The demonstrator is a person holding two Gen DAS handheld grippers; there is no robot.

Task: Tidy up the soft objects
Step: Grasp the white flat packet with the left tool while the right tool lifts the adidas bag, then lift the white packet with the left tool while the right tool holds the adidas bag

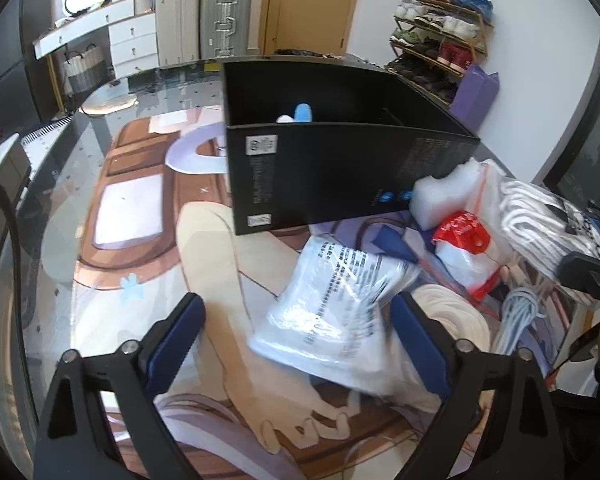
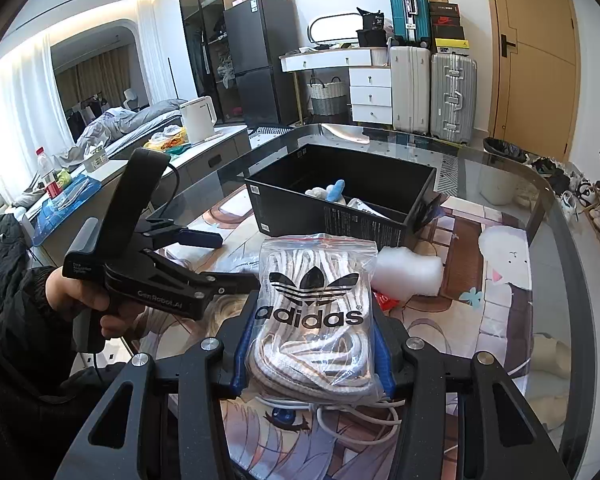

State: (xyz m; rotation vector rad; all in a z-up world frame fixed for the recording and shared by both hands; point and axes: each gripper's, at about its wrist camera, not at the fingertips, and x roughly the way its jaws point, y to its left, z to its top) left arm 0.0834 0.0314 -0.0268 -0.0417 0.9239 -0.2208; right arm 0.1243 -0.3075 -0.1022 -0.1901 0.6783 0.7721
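My right gripper (image 2: 314,336) is shut on a clear zip bag of white laces with an Adidas logo (image 2: 314,304), held above the table in front of the black box (image 2: 380,224); the bag also shows in the left wrist view (image 1: 540,220). The box (image 1: 340,172) holds a blue and white soft toy (image 2: 332,192). My left gripper (image 1: 300,320) is open, its jaws either side of a clear printed plastic bag (image 1: 332,308) lying on the mat. The left gripper also shows in the right wrist view (image 2: 204,256).
White foam (image 1: 440,200), a red and clear bag (image 1: 464,248), a coil of white rope (image 1: 456,316) and grey cable (image 1: 516,320) lie right of the box on the printed mat (image 1: 140,208). The glass table edge (image 2: 560,240) curves on the right.
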